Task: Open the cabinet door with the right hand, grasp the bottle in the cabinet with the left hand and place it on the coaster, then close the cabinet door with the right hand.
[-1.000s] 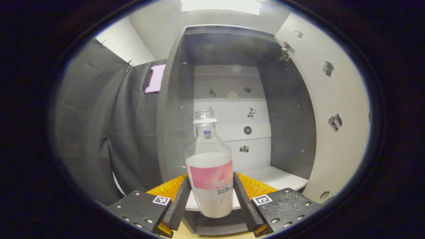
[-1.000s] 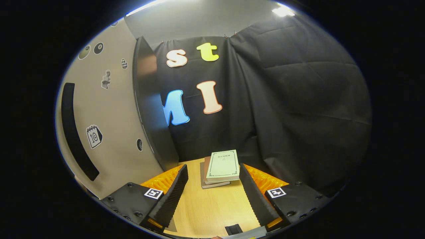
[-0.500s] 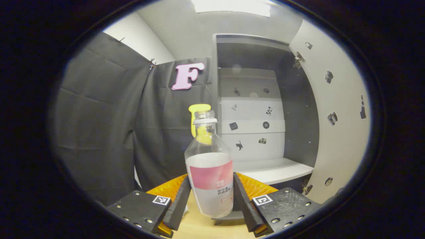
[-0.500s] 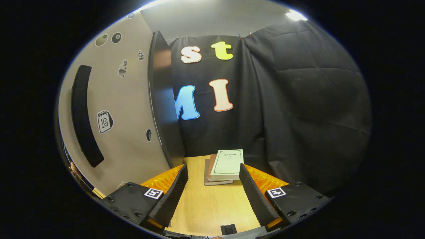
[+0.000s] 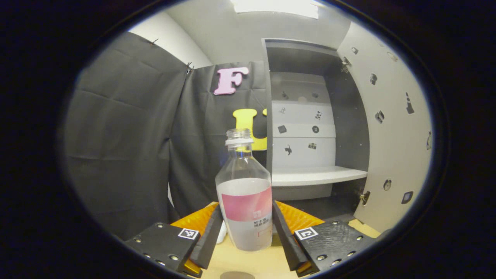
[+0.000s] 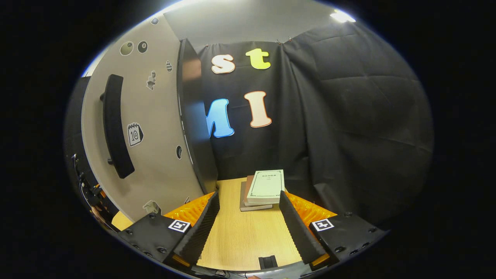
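**Inspector:** Bottle (image 5: 245, 201) sits upright between the fingers of the left gripper (image 5: 245, 232), both pressing its labelled body. It is out of the cabinet (image 5: 310, 176), above the table (image 5: 255, 263).

**Clerk:** And the step in hand?

**Inspector:** Carry to the coaster (image 5: 237, 275), I judge. A dark disc edge lies at 6 o'clock in the left gripper view, probably the coaster. Next comes lowering squarely onto it.

**Clerk:** The other tool?

**Inspector:** Right gripper (image 6: 250, 228) spread wide, holding nothing; cabinet door (image 6: 155, 139) open at 9 o'clock, handle (image 6: 115, 126) unheld.

Left view faces cabinet (image 5: 310, 116) interior; right, its door (image 6: 155, 128) (both low)
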